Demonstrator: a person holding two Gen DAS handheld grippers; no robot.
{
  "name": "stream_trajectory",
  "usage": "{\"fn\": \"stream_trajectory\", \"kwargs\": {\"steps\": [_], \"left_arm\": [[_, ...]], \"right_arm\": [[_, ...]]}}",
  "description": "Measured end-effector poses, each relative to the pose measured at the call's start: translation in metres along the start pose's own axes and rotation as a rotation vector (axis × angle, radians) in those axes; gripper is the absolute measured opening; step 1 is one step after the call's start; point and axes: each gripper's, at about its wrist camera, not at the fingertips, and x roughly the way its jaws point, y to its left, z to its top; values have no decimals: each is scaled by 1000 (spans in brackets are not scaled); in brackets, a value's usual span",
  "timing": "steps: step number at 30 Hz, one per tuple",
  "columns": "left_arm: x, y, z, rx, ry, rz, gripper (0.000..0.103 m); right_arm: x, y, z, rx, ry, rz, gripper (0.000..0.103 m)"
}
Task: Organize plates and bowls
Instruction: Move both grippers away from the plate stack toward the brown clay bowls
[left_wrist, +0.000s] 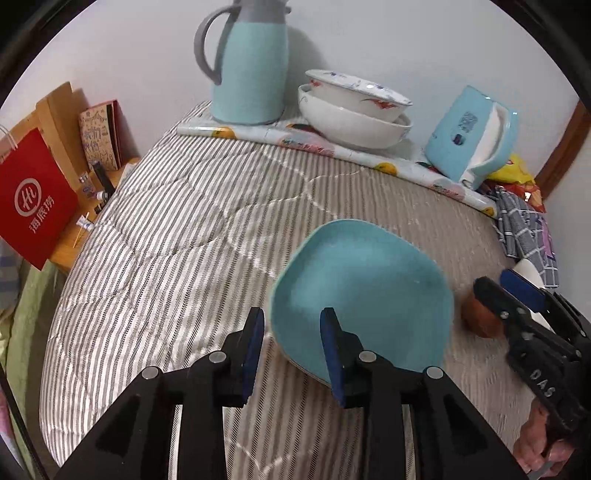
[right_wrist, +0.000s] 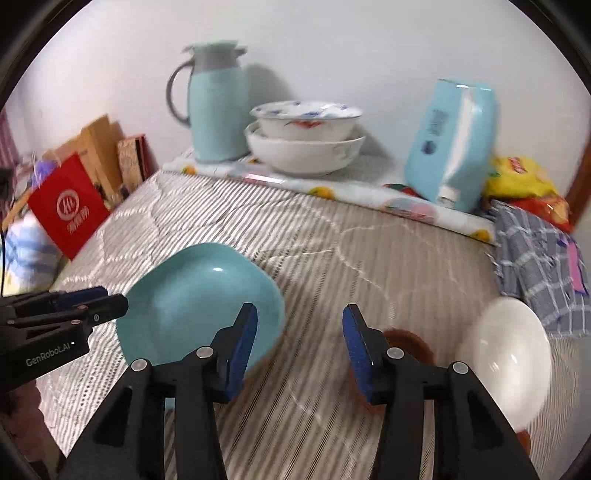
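A turquoise plate (left_wrist: 364, 291) lies on the striped quilt; it also shows in the right wrist view (right_wrist: 199, 302). My left gripper (left_wrist: 293, 347) is open, its fingers straddling the plate's near-left rim. My right gripper (right_wrist: 299, 343) is open and empty above the quilt, between the plate and a small brown dish (right_wrist: 410, 341) with a white bowl (right_wrist: 508, 354) to its right. The brown dish (left_wrist: 480, 317) sits behind the right gripper (left_wrist: 511, 291) in the left wrist view. Two white floral bowls (right_wrist: 306, 140) are stacked at the back.
A turquoise thermos jug (right_wrist: 216, 107), a blue tissue pack (right_wrist: 450, 144) and snack bags (right_wrist: 524, 181) stand along the back wall on a fruit-print cloth (right_wrist: 369, 195). A checked towel (right_wrist: 539, 258) lies at right. A red paper bag (right_wrist: 68, 206) and boxes stand at left.
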Motion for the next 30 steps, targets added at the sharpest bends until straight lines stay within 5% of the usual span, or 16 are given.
{"fn": "stream_trajectory", "kwargs": {"steps": [15, 30], "left_arm": [[-40, -92, -24, 102, -51, -111, 30], [-10, -154, -33, 134, 0, -139, 30]], "right_arm": [[-113, -111, -82, 208, -77, -236, 63], [-99, -194, -153, 367, 59, -252, 65]]}}
